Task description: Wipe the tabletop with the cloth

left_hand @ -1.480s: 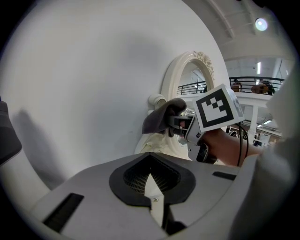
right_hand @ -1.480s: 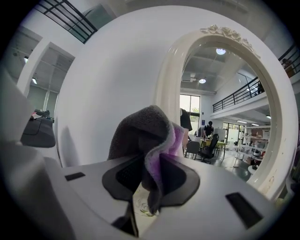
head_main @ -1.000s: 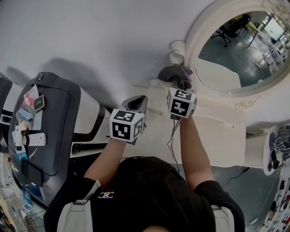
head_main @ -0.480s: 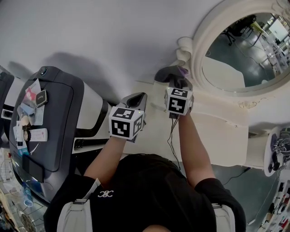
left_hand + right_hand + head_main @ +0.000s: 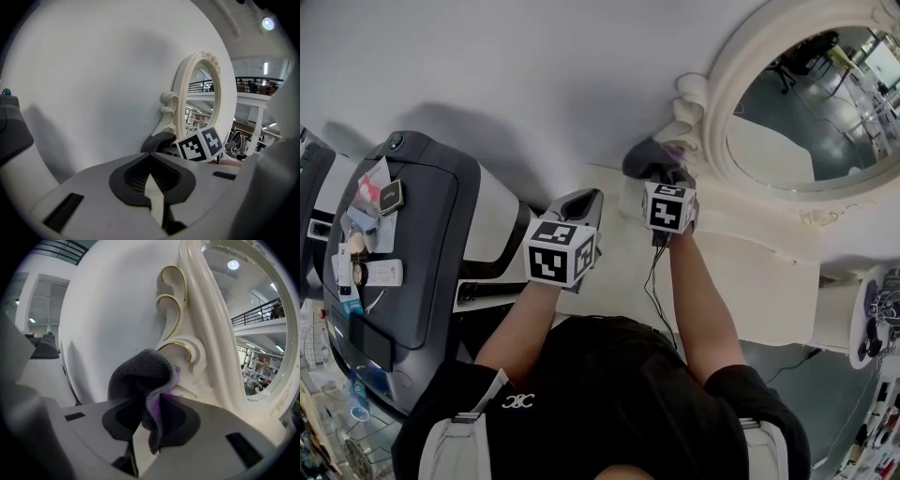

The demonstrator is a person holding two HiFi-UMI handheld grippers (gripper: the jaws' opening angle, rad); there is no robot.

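A grey cloth with a purple underside [image 5: 143, 378] is bunched up between the jaws of my right gripper [image 5: 152, 420], which is shut on it. In the head view that cloth [image 5: 649, 159] sits at the back of the cream tabletop [image 5: 750, 272], close to the scrolled base of the mirror frame [image 5: 698, 103]. My left gripper [image 5: 581, 204] hovers over the table's left end, jaws shut with nothing between them [image 5: 152, 180]. In the left gripper view the right gripper's marker cube [image 5: 200, 144] and the cloth [image 5: 157, 140] lie ahead.
A white wall [image 5: 506, 75] backs the table. An oval mirror [image 5: 811, 103] in an ornate cream frame stands at the right rear. A large dark grey and white machine [image 5: 403, 253] stands left of the table, small items on its top.
The right gripper with the cloth has shifted a little toward the wall and left along the table's back. The left gripper has stayed about where it was.
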